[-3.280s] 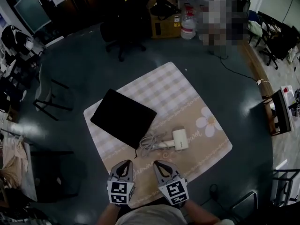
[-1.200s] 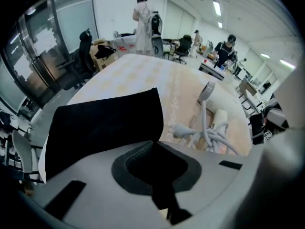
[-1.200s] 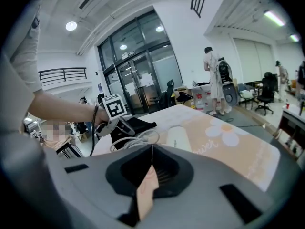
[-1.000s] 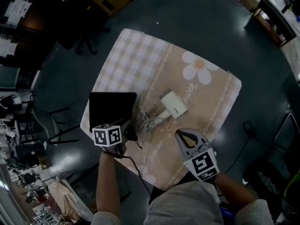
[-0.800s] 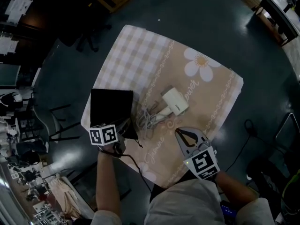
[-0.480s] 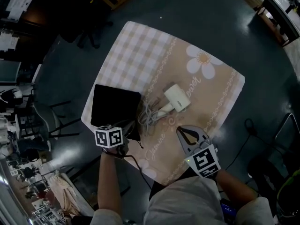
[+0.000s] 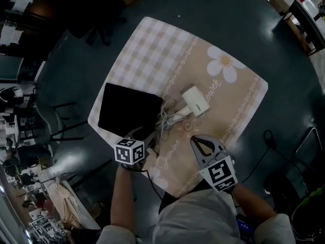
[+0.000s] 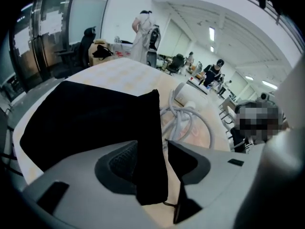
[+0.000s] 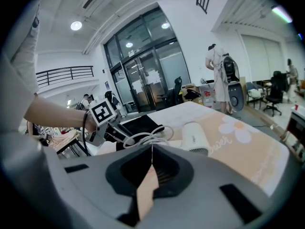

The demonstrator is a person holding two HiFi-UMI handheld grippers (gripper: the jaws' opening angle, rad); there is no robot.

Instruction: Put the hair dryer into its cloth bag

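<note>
The black cloth bag (image 7: 129, 111) lies flat on the left part of the table, and its near corner (image 8: 150, 142) hangs between the jaws of my left gripper (image 7: 139, 136). Those jaws are opening and a gap shows beside the cloth. The white hair dryer (image 7: 195, 99) lies to the right of the bag, with its grey cord (image 7: 165, 121) coiled between the two. My right gripper (image 7: 195, 139) hovers over the table's near edge, shut and empty (image 9: 151, 151). In the right gripper view the hair dryer (image 9: 195, 136) lies just ahead and the left gripper (image 9: 112, 128) is to the left.
A beige checked tablecloth with a daisy print (image 7: 223, 65) covers the table. Dark floor surrounds it, with an office chair (image 7: 56, 118) at the left and a cable (image 7: 266, 136) on the floor at the right. People stand far off (image 8: 143, 30).
The bag, bunched up at the left gripper a second ago, now lies spread flat. The left gripper has slid right along the table's near edge and its jaws have parted. The right gripper has barely moved.
</note>
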